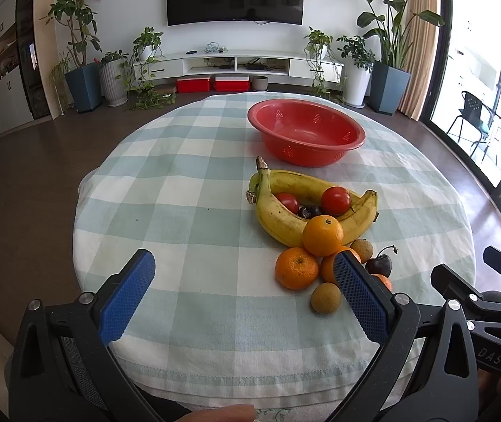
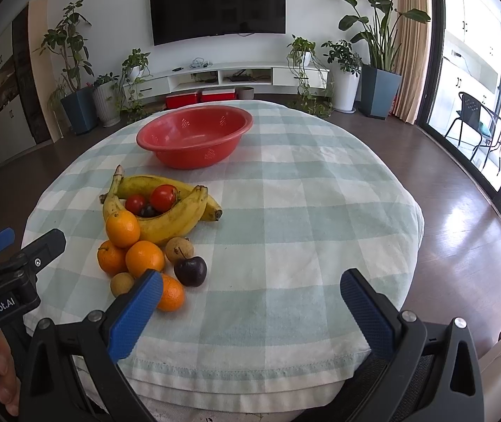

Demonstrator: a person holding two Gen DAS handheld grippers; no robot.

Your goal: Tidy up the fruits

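Left gripper (image 1: 243,281): jaws spread, empty, low over near desk (image 1: 180,211) edge. Right gripper (image 2: 250,293): jaws spread, empty. Fruit pile on checked cloth: bananas (image 2: 166,219) cradling tomatoes (image 2: 162,197), oranges (image 2: 144,258), dark cherry (image 2: 190,270) alongside. Red bowl (image 2: 194,140) beyond pile, nothing visible inside.
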